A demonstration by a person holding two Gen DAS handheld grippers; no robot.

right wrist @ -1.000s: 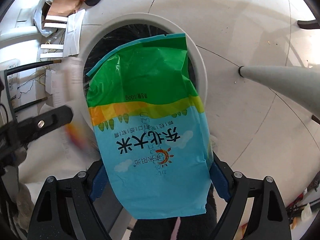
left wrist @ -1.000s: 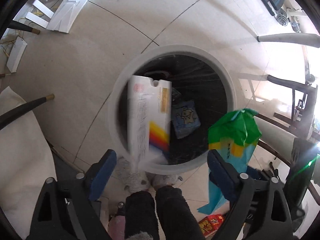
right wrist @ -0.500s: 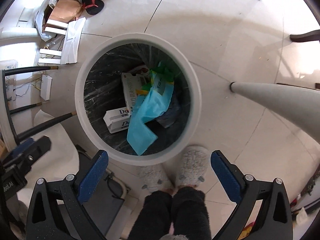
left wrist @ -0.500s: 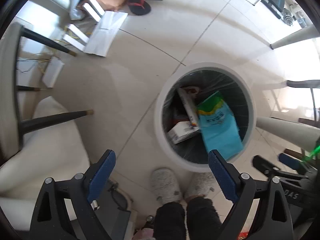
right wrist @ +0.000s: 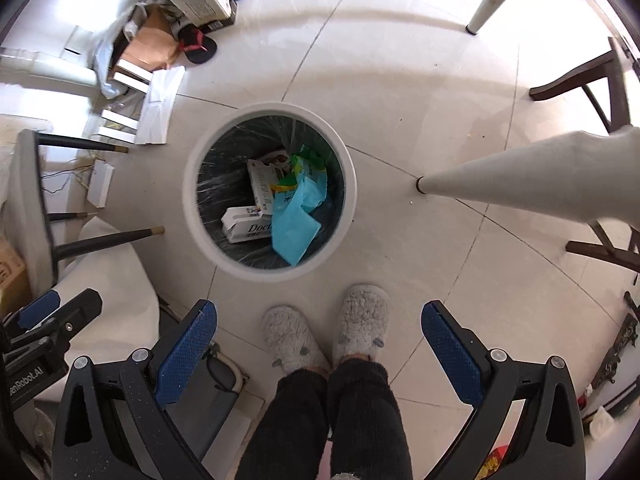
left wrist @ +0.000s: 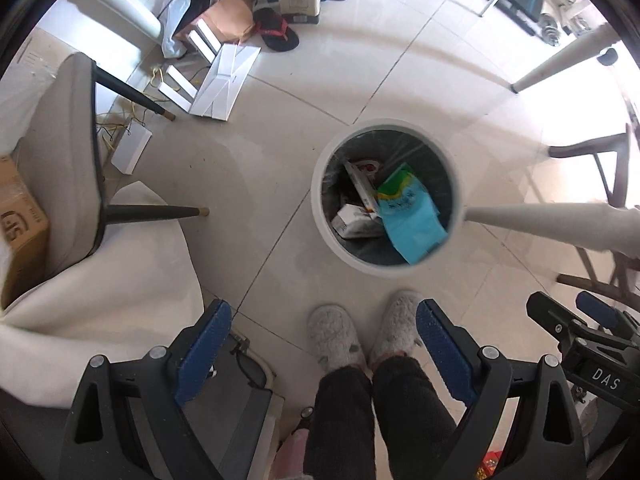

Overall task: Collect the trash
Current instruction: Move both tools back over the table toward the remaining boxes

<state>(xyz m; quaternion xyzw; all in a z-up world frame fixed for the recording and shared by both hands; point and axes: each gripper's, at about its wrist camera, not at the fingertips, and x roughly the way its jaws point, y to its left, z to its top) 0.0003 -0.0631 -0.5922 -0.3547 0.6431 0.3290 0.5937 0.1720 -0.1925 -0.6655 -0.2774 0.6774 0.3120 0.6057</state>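
Right now both my claws hang wide apart and hold nothing: the left gripper (left wrist: 320, 354) and the right gripper (right wrist: 320, 344) each frame my grey fuzzy slippers (right wrist: 332, 332) at six o'clock. Just beyond the toes stands the white round trash bin (right wrist: 200, 216), and the trash is inside it: the green-and-blue rice bag (right wrist: 298, 216) draped over two white cartons (right wrist: 246, 230). I judge the risk lies in the next fetch. The bin sits touching-close to my feet, so a careless step forward could kick it over and spill the bag. At three o'clock the tapered table leg (right wrist: 520, 178) points toward the bin, and a swinging right claw could clip it. Farther out, at ten to eleven o'clock, flattened white cardboard (left wrist: 224, 80), loose yellow wires (left wrist: 116, 128) and a black sandal (left wrist: 276, 34) lie by the chair legs (left wrist: 156, 213); reaching there, I could snag a wire or trip.
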